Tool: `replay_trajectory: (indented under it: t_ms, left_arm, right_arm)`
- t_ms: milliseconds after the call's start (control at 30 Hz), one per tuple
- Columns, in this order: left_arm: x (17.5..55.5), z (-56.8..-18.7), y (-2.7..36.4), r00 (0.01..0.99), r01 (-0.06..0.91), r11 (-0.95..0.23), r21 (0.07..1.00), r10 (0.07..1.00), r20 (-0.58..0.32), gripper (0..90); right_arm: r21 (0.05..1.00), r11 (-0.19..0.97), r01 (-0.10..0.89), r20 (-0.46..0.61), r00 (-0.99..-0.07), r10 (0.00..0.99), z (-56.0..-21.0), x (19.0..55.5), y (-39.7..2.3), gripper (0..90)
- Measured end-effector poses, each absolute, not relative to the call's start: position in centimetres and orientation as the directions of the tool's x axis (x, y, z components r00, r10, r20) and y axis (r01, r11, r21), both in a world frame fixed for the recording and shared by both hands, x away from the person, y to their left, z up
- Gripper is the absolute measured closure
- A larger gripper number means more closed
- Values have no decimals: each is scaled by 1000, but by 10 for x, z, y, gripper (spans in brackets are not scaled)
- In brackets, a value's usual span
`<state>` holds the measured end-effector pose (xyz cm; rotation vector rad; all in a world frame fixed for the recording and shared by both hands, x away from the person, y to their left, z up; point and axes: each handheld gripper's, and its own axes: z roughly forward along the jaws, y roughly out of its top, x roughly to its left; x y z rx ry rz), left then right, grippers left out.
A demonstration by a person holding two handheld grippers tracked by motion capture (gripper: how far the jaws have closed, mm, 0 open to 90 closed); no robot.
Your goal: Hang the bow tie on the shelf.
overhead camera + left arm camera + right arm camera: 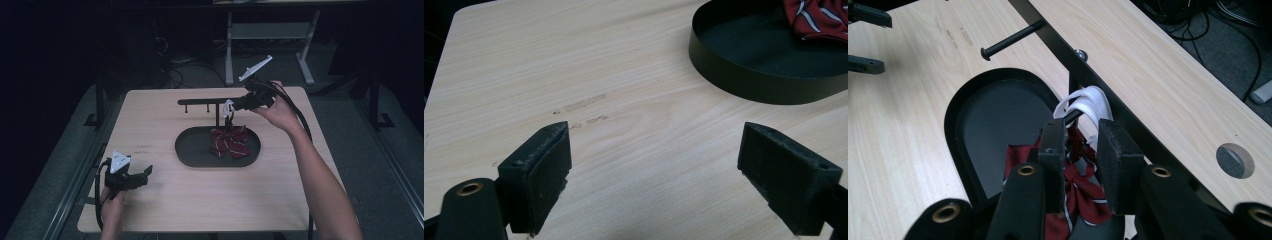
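A black rack [200, 101] stands behind the black oval tray [182, 150]. A white strap [228, 106] is looped over one of the rack's pegs, and the red striped bow tie [230, 142] hangs from it down into the tray. My right gripper [236, 106] sits at that peg. In the right gripper view its jaws [1082, 125] stand a little apart, the strap [1088, 100] lies at their tips, and the pads do not press on it. My left gripper [145, 176] rests open and empty near the table's front left, with bare wood between its jaws [656, 145].
The rack's bar [1098, 82] carries a free peg [1013, 40] left of the strap. A round hole [1234, 160] sits in the tabletop behind the rack. Desk legs [229, 55] and cables lie on the dark floor beyond the far edge.
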<state>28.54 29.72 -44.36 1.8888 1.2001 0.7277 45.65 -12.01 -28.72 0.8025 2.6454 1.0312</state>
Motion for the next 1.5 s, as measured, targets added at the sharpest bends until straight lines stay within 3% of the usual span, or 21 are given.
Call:
replay_trajectory:
  t_ms: [900,1500]
  left_arm:
    - [285,-443,294,404,476,-274,836,912,69,135]
    - [285,-444,293,407,476,-281,833,910,75,135]
  right_arm:
    - [691,568,447,85,-831,550,-298,440,-130,534]
    - [691,564,452,106,-836,539,-301,424,-139,504]
